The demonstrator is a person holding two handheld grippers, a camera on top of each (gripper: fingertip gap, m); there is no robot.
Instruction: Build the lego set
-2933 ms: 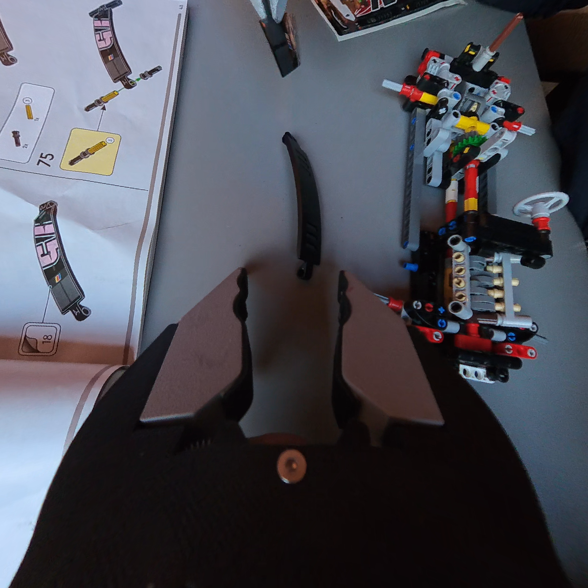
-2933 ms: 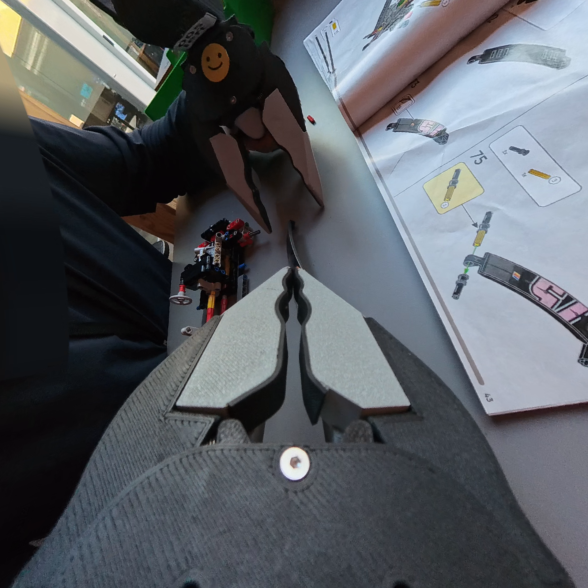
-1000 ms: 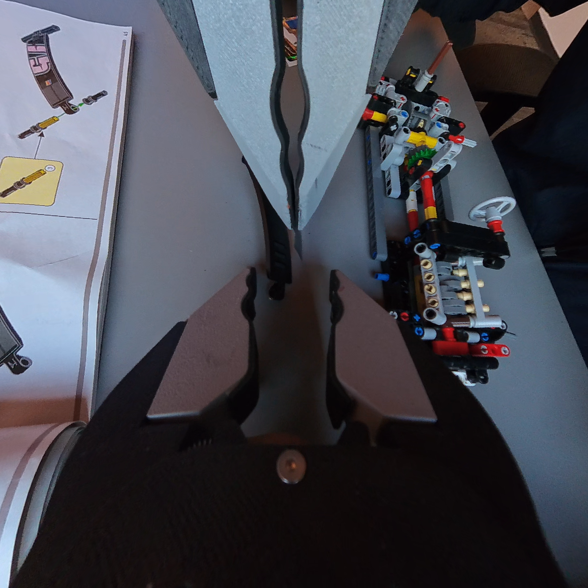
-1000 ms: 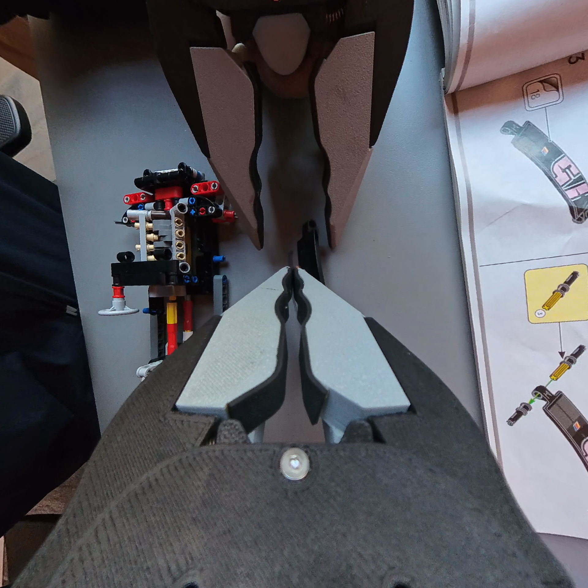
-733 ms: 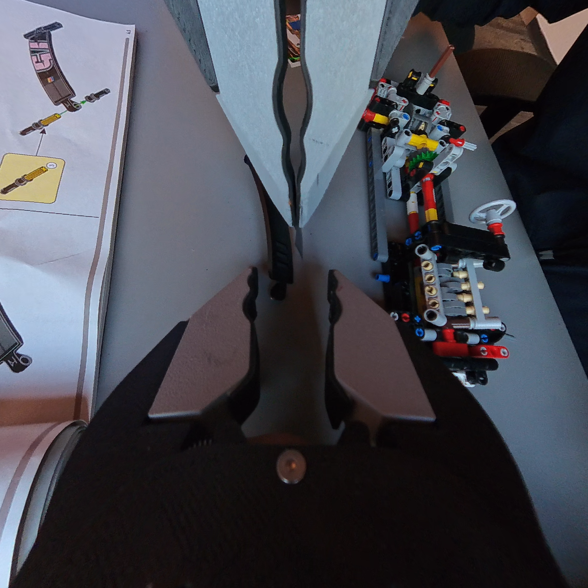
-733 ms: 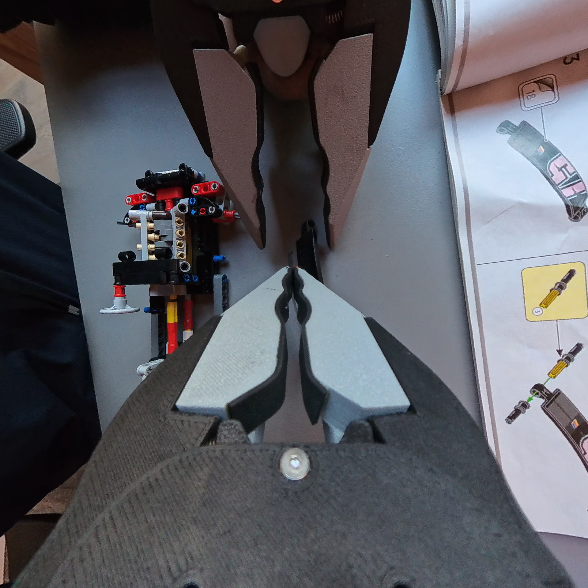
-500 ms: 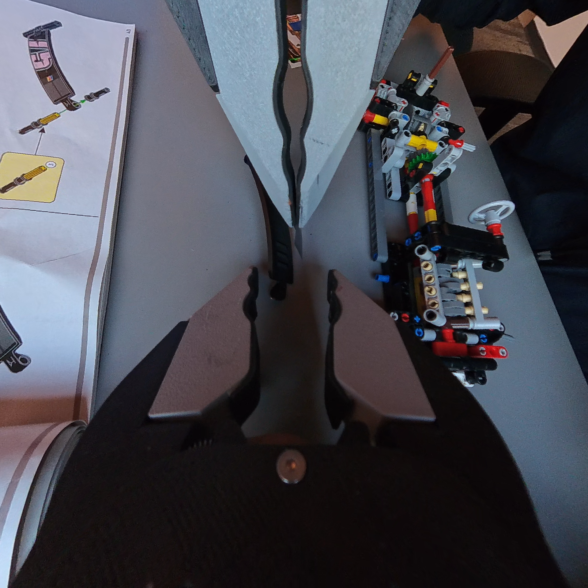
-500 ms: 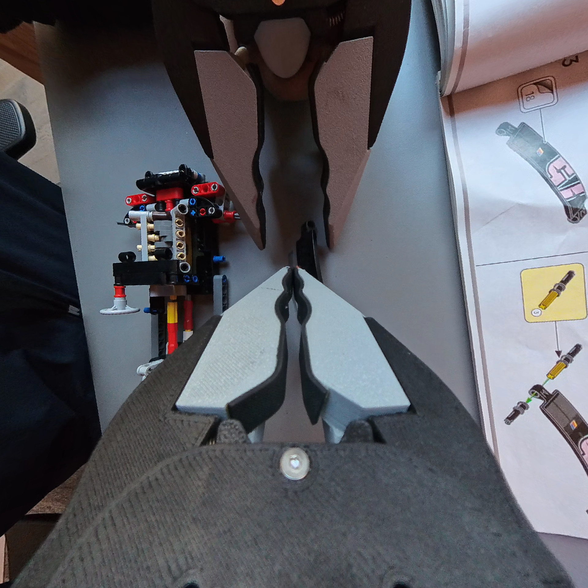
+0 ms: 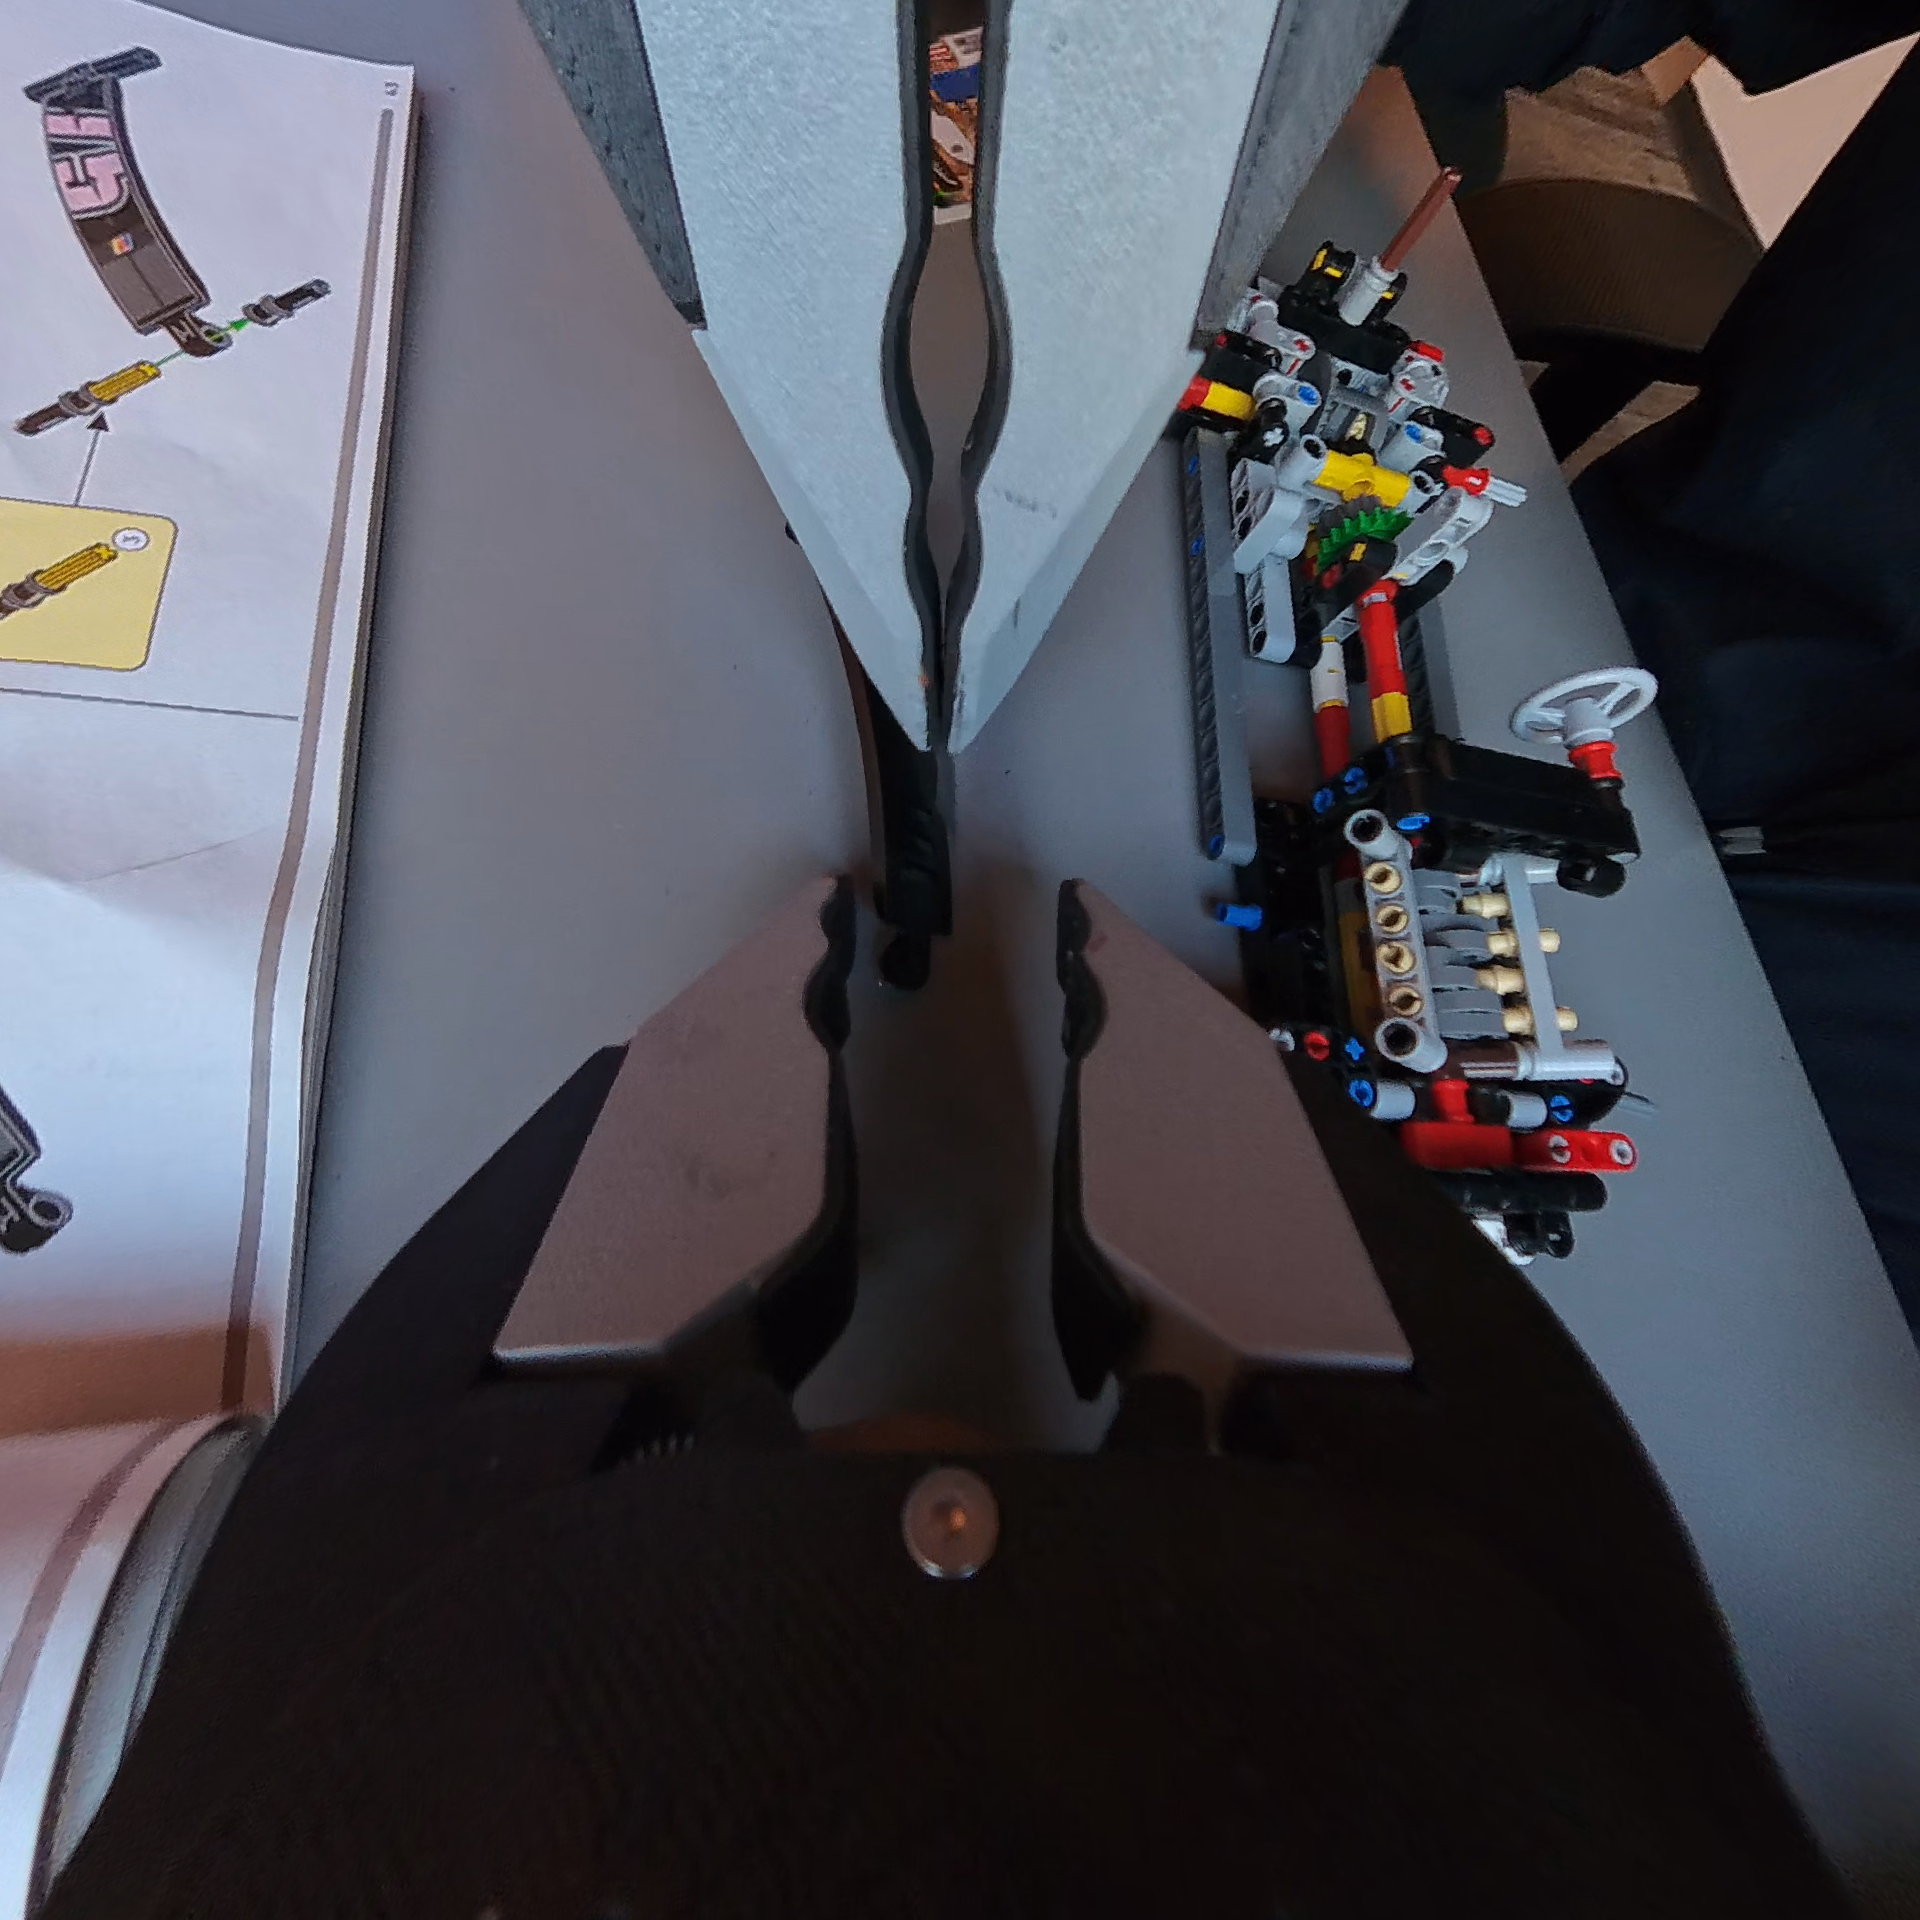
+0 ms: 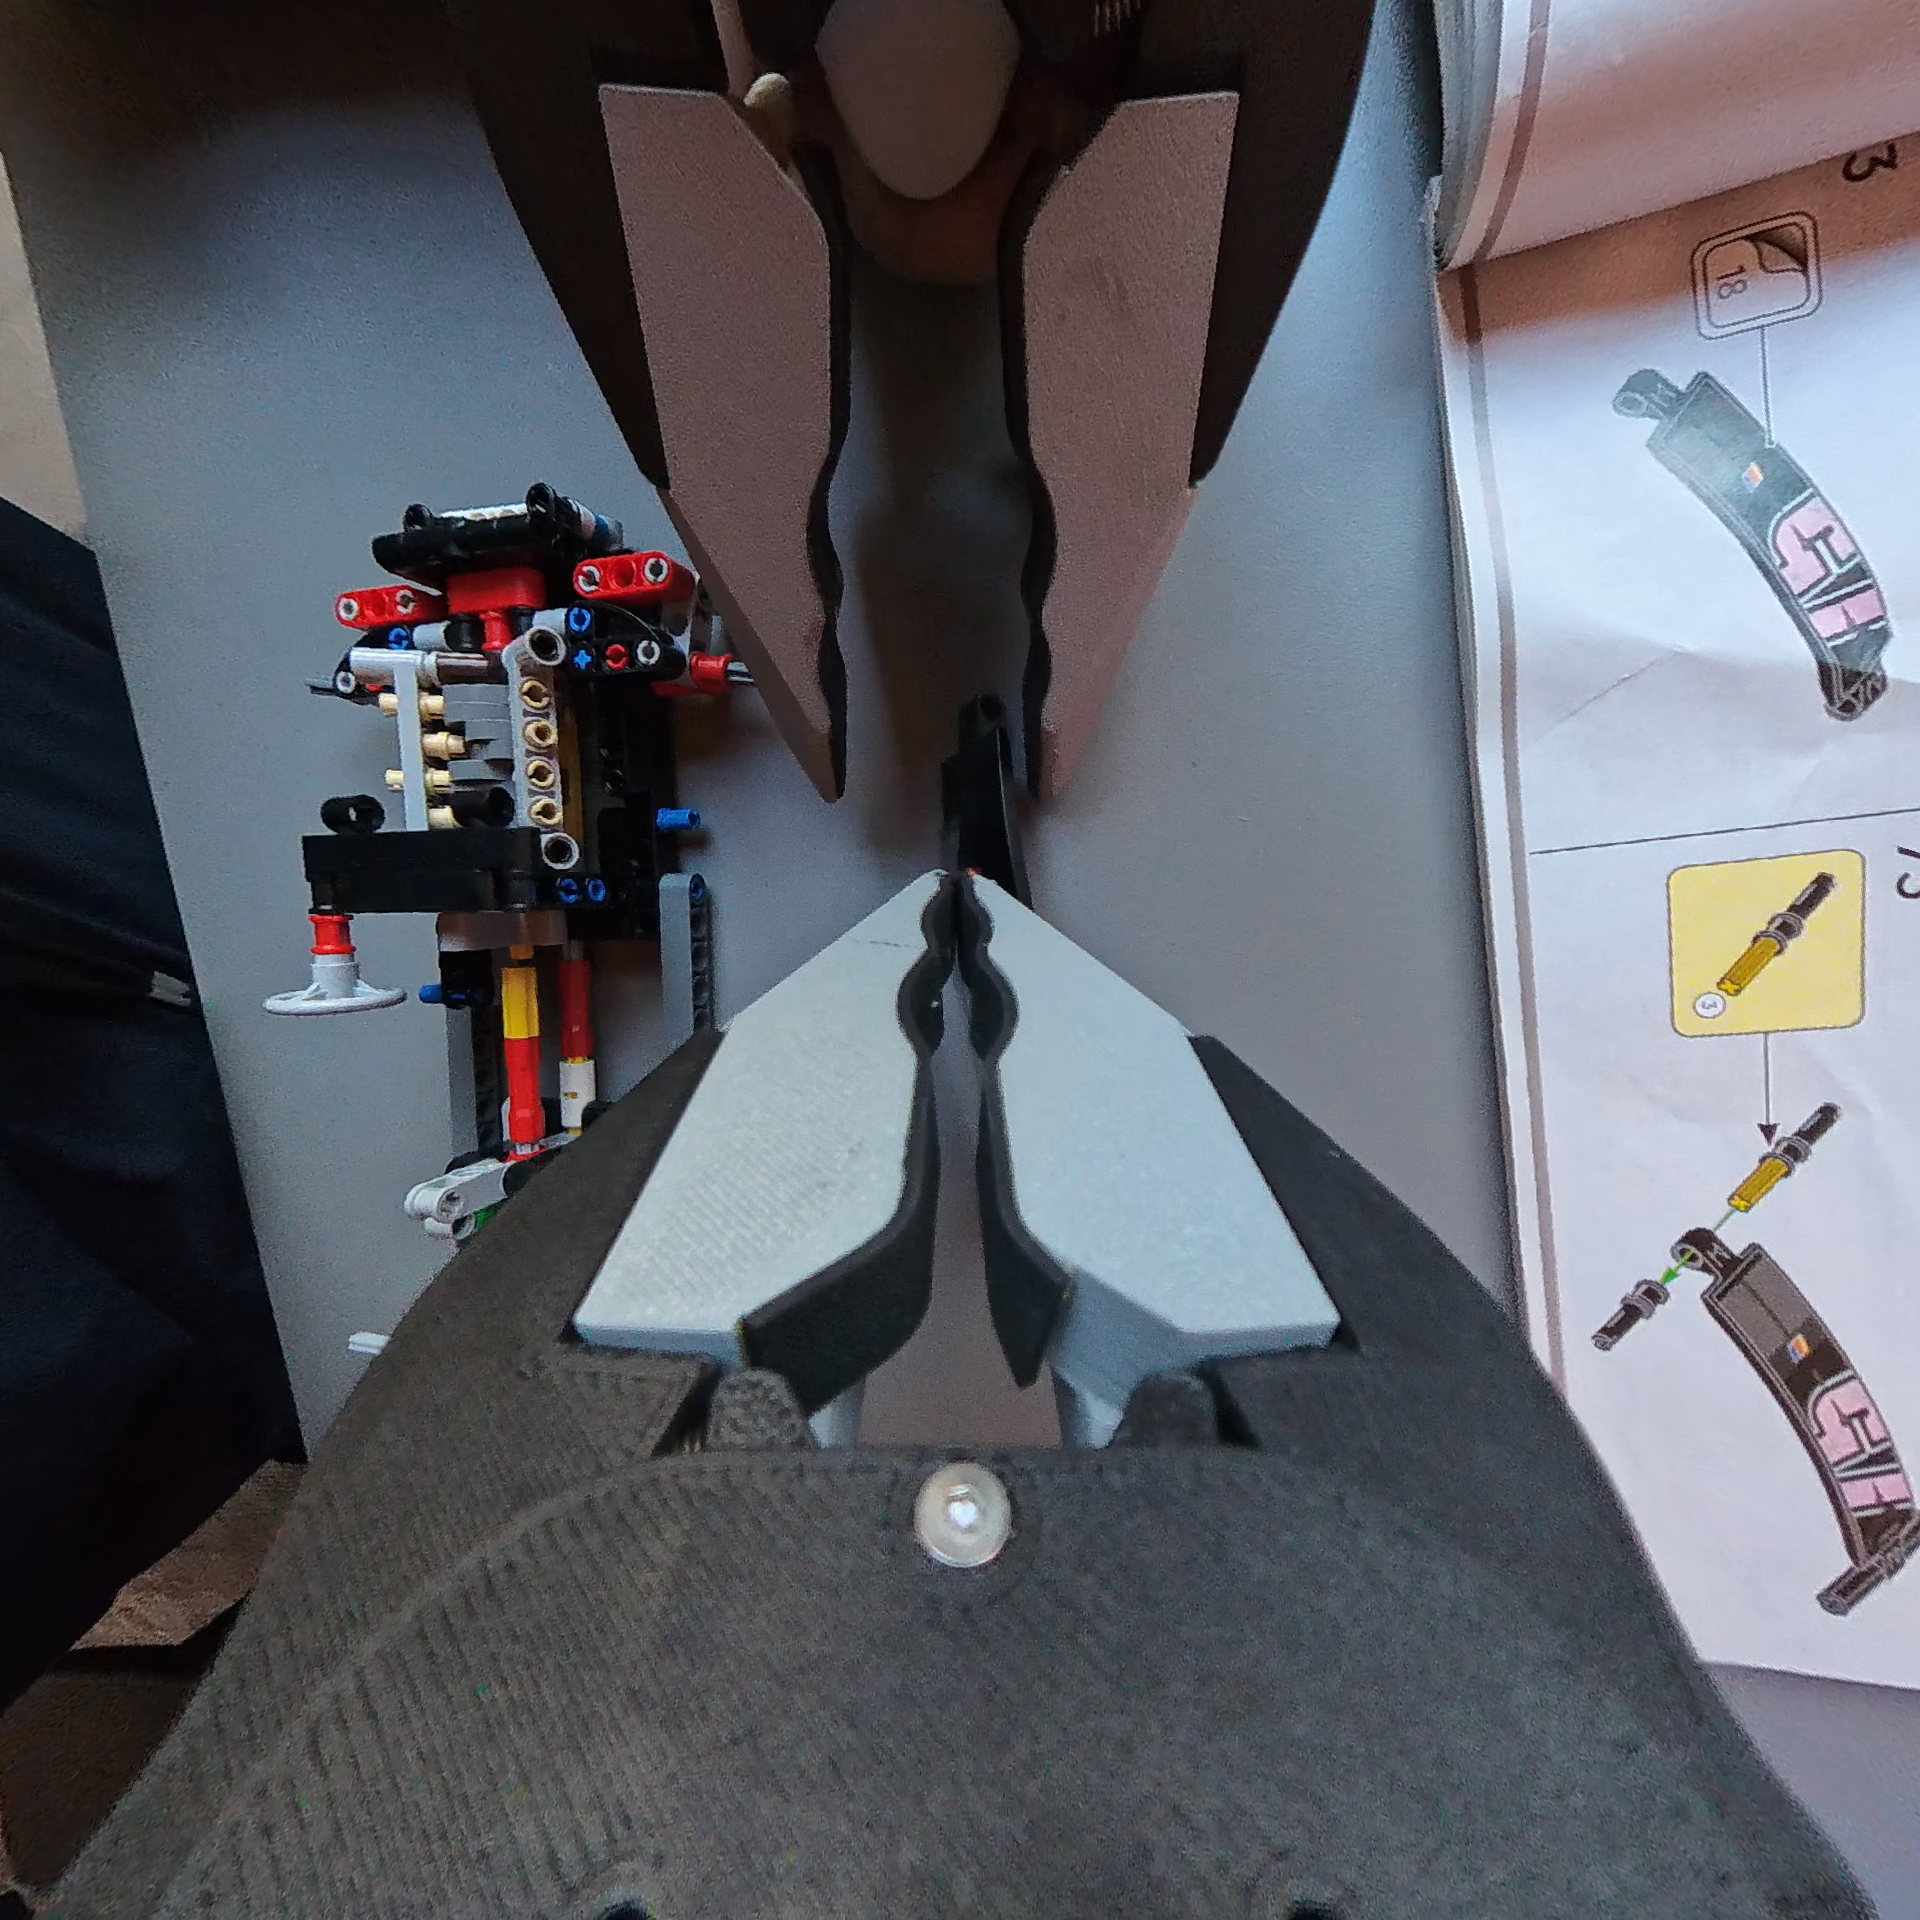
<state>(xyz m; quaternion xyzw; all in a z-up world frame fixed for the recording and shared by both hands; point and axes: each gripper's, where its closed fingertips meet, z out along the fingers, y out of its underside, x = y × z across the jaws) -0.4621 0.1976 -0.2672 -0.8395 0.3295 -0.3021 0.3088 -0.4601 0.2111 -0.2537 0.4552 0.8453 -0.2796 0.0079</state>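
A black curved panel piece (image 9: 914, 831) lies on the grey table (image 9: 571, 727). My left gripper (image 9: 953, 888) is open, and the piece's near end sits between its fingertips, close to the left pad (image 9: 831, 935). Neither pad presses on it. My right gripper (image 9: 940, 743) comes in from the far side, shut, with its tip down on or just over the piece's middle. In the right wrist view my right gripper (image 10: 956, 878) is shut with nothing seen between its pads. The piece (image 10: 977, 790) runs from its tip into the open left gripper (image 10: 940, 795).
A partly built brick vehicle chassis (image 9: 1403, 831) with a white steering wheel lies right of the piece; it also shows in the right wrist view (image 10: 499, 790). An open instruction booklet (image 9: 187, 623) lies on the other side. A person's dark clothing (image 9: 1818, 520) is past the table edge. Only a small space, under 4 cm, lies between the two pairs of fingers.
The right gripper came in shut and set its tip over the black piece. In the last second the left jaws narrowed a little around the piece's end; nothing is gripped.
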